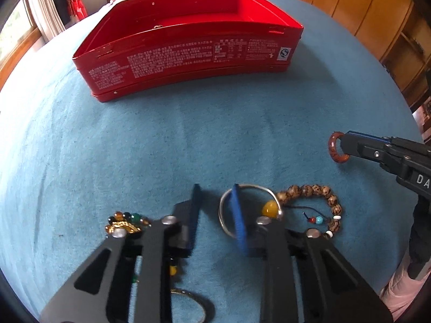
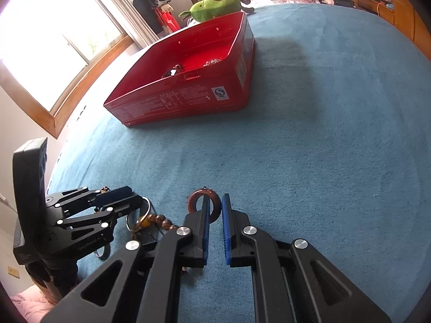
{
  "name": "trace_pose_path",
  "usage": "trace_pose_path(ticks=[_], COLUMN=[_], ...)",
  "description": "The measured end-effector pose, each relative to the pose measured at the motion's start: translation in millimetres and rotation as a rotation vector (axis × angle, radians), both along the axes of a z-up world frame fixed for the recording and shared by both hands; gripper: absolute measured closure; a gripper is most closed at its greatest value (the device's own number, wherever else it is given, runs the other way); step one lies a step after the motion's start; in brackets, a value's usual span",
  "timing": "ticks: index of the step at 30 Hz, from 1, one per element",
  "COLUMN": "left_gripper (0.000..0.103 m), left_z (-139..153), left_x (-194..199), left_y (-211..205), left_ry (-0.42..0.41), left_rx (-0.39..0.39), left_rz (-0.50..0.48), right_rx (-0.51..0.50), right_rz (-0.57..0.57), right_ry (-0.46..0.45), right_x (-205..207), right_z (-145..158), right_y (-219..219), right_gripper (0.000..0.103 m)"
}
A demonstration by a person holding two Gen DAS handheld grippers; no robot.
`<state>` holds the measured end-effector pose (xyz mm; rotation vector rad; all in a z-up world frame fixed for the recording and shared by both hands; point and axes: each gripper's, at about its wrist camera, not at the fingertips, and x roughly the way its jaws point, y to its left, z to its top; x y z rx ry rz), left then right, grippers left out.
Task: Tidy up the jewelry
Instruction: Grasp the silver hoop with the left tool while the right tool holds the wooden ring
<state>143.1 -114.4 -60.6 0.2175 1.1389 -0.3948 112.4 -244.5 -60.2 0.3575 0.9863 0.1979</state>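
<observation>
A blue cloth-covered surface [image 1: 161, 140] before me carries a red tin [image 1: 188, 51]; nearer me than the tin lie a silver bangle [image 1: 225, 223], a wooden bead bracelet [image 1: 317, 191] and a colourful beaded piece [image 1: 126, 222].

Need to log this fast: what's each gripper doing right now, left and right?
Left gripper: open, silver bangle rim between its fingers, not pinched yet.
Right gripper: closed, holding the reddish-brown ring.

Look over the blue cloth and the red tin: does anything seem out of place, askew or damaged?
Nothing looks spilled or broken. The silver bangle and the wooden bead bracelet lie loose and touching on the blue cloth, outside the red tin, which already holds a few pieces.
</observation>
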Motion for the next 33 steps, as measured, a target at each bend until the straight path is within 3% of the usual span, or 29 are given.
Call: trace_pose_path(ticks=[3, 16, 19, 24, 33], left_gripper=[0.101, 0.097, 0.085, 0.085, 0.084], left_z=[1, 14, 25, 19, 2], left_x=[4, 41, 31, 21, 30], left_y=[7, 47, 48, 30, 14], left_ry=[0.005, -0.014, -0.03, 0.026, 0.042], left_rx=[-0.01, -0.051, -0.088, -0.113, -0.066], left_rz=[0.037, 0.141, 0.129, 0.067, 0.066], right_rx=[-0.001, 0.006, 0.008, 0.015, 0.019], right_rz=[-0.002, -0.005, -0.005, -0.009, -0.002], right_ry=[-0.002, 0.0, 0.004, 0.011, 0.016], right_x=[-1, 2, 3, 5, 7], right_z=[0, -1, -2, -4, -6], right_y=[-1, -1, -1, -1, -1], right_gripper=[0.095, 0.095, 0.095, 0.095, 0.095])
